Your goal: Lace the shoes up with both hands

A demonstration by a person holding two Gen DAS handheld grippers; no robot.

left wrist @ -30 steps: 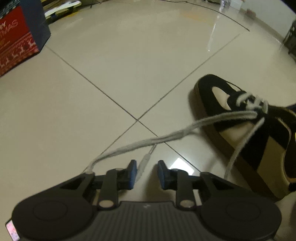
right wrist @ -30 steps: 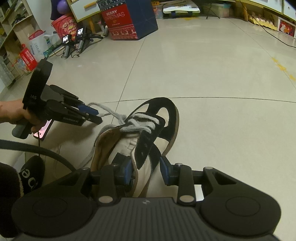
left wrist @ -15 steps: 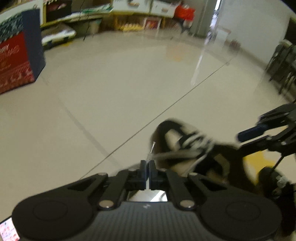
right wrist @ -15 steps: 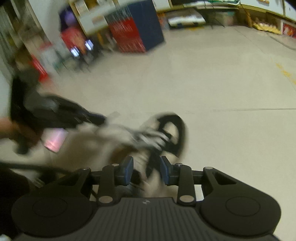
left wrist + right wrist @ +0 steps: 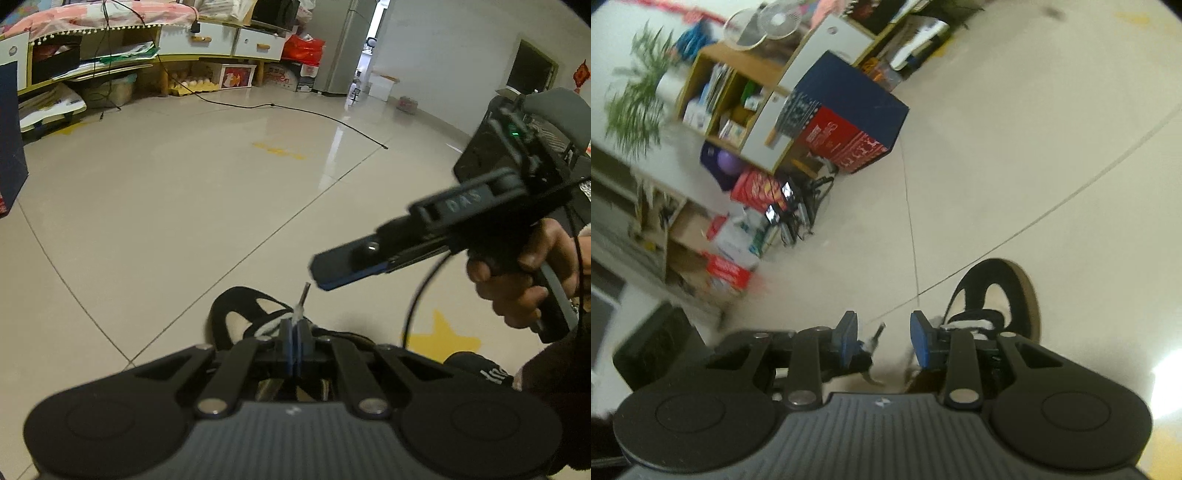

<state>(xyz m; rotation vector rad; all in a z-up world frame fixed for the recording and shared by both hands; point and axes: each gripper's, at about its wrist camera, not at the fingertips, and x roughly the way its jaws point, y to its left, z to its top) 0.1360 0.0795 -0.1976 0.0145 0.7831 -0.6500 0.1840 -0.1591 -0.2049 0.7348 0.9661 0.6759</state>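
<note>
Pale tiled floor (image 5: pixel 155 206). Lower centre, the left gripper (image 5: pixel 295 332) is clamped on the lace tip (image 5: pixel 300 308), above the black-and-cream shoe (image 5: pixel 240 317). Right gripper (image 5: pixel 882 339), partly parted, holds nothing; its hand (image 5: pixel 528 273) sits at right.

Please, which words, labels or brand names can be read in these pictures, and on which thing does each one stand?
"DAS": faint raised letters on the side of the right gripper.
White letters on the black cloth item at the lower right: cut off, not readable.
Red print on the carton by the far wall: too blurred.
White print on the red face of the red and blue box: too blurred.
</note>
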